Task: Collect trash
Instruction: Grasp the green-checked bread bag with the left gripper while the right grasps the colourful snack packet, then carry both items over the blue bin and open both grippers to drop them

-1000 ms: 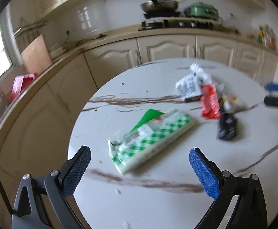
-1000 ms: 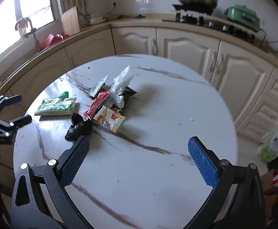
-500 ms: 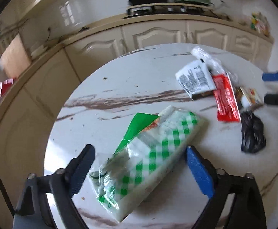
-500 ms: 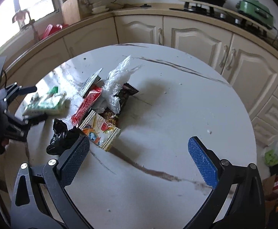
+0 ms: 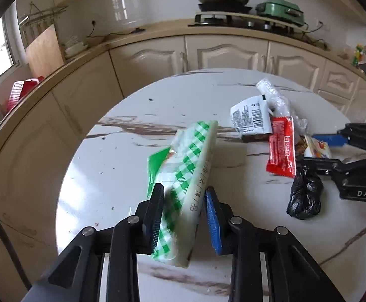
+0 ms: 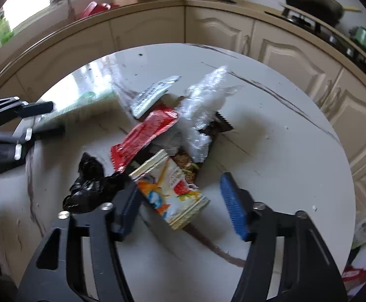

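Starting the collection, we are closing the left gripper (image 5: 183, 214) on the green-checked packet (image 5: 190, 173) above the table (image 5: 112, 176) and closing the right gripper (image 6: 183, 201), not yet touching, around the colourful wrapper (image 6: 170, 188), while the remaining wrappers are waiting.

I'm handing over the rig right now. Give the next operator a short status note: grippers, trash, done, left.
Left gripper: jaws closing on the green-checked wrapper, which sits between its pads.
Right gripper: jaws closing around the colourful snack packet; a gap shows on one side.
On the round table: red sachet, black bag, white barcode packet, clear plastic.
Done: nothing collected yet.
Left: lift both pieces away, then clear the pile.
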Demonstrator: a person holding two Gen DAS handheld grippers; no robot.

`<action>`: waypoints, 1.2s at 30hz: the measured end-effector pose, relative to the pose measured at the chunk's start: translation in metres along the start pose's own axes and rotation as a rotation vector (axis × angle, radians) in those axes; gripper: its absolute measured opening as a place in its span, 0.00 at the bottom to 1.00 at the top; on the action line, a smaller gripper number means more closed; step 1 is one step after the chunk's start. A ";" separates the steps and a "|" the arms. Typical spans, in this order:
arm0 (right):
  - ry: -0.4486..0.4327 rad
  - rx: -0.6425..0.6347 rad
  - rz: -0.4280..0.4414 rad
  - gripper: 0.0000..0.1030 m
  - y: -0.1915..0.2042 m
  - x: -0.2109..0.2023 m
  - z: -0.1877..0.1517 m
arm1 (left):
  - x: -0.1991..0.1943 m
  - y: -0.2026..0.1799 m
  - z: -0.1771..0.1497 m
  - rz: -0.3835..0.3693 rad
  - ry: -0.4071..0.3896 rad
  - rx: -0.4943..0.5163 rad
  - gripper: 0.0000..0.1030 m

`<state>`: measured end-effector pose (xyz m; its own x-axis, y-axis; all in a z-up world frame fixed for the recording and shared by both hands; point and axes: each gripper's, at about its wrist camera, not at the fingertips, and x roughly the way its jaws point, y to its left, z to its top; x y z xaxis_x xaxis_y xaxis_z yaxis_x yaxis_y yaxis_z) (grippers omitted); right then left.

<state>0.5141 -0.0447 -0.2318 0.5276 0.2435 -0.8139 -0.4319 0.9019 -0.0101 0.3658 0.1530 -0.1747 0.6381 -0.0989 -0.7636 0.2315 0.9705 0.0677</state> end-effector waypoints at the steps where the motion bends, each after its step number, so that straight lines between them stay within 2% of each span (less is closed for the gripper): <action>1: 0.000 0.003 0.011 0.35 0.001 -0.002 -0.002 | -0.001 -0.001 0.000 -0.006 -0.003 -0.011 0.26; 3: 0.004 0.008 0.026 0.33 0.002 -0.006 -0.006 | -0.012 -0.002 -0.006 -0.013 -0.003 -0.013 0.26; 5: -0.009 0.007 0.040 0.27 0.004 -0.013 -0.012 | -0.024 -0.002 -0.011 -0.016 -0.010 -0.037 0.25; 11: -0.062 0.067 0.117 0.27 -0.001 -0.038 -0.030 | -0.060 0.006 -0.027 -0.066 -0.036 -0.145 0.19; 13: -0.080 0.078 0.136 0.27 -0.001 -0.047 -0.034 | -0.076 0.001 -0.033 -0.050 -0.054 -0.162 0.15; 16: -0.108 0.093 0.157 0.26 -0.003 -0.060 -0.041 | -0.096 -0.007 -0.037 -0.069 -0.074 -0.178 0.13; 19: -0.134 0.115 0.181 0.26 -0.007 -0.072 -0.048 | -0.113 -0.023 -0.041 -0.054 -0.105 -0.165 0.12; 26: -0.184 0.155 0.214 0.26 -0.016 -0.098 -0.072 | -0.138 -0.055 -0.054 -0.095 -0.135 -0.172 0.11; 33: -0.229 0.206 0.228 0.27 -0.035 -0.125 -0.099 | -0.160 -0.114 -0.049 -0.144 -0.155 -0.102 0.11; 36: -0.250 0.229 0.221 0.26 -0.049 -0.138 -0.110 | -0.166 -0.154 -0.039 -0.165 -0.173 -0.040 0.11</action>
<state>0.3819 -0.1615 -0.1832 0.6141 0.4940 -0.6155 -0.3955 0.8675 0.3017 0.1957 0.0290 -0.0838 0.7108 -0.2898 -0.6409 0.3160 0.9456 -0.0772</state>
